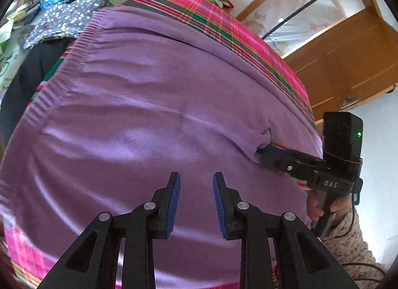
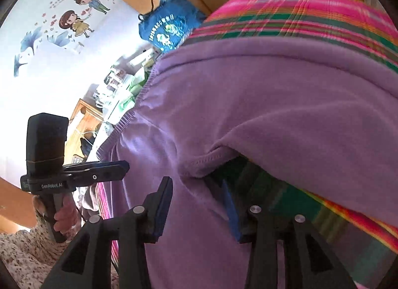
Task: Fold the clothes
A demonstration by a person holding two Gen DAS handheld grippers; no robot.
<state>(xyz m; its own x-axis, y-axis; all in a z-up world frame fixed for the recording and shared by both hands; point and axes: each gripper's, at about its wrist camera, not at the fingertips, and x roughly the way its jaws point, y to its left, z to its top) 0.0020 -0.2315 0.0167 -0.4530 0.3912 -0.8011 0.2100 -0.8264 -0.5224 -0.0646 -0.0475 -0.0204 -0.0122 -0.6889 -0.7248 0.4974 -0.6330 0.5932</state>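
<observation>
Looking along the left gripper (image 1: 196, 197), I see its blue pads apart with nothing between them, hovering over the near middle of the purple sweater (image 1: 149, 105). The sweater lies spread flat on the plaid bedspread (image 1: 223, 15). To the right, the right gripper (image 1: 261, 154) noses in at the sweater's armpit fold.

From the right wrist, the right gripper (image 2: 196, 209) stands open, its jaws straddling purple cloth just below the stitched seam (image 2: 211, 159); the pads do not seem to press yet. The left gripper (image 2: 124, 164) sits off to the left, at the sweater's edge.

To fold cleanly, I'd say the right jaws should bite one layer at that seam before lifting.
</observation>
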